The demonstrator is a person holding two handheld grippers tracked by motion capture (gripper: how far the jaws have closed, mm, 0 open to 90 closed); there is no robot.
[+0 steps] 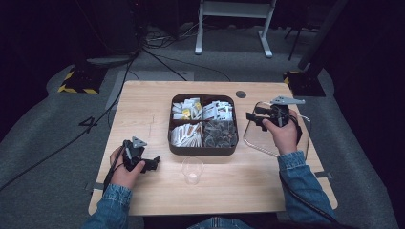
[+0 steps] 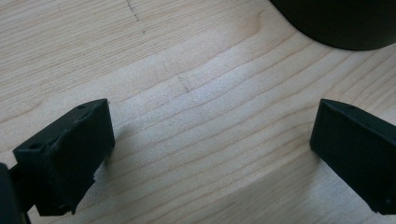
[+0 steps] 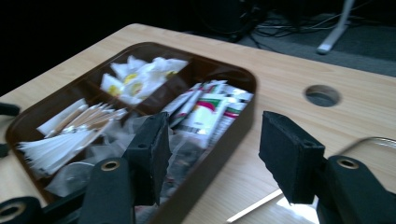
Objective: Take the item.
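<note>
A dark brown tray [image 1: 203,150] with four compartments stands mid-table, holding white sachets [image 1: 187,109], printed packets [image 1: 218,110], paper sticks [image 1: 185,135] and dark bags [image 1: 219,132]. My right gripper [image 1: 249,116] hovers at the tray's right edge, open, nothing between its jaws. In the right gripper view this gripper [image 3: 212,154] looks over the tray's rim [image 3: 247,86] and the printed packets [image 3: 205,109]. My left gripper [image 1: 155,163] rests low over the table, left of a clear plastic cup [image 1: 192,169], open. In the left gripper view the left gripper [image 2: 212,154] frames bare wood.
A thin metal wire loop [image 1: 260,143] lies on the table under my right hand. A round cable hole [image 1: 240,94] sits behind the tray. The tray's dark corner [image 2: 341,23] shows ahead of the left jaws. Floor cables and a desk frame lie beyond the table.
</note>
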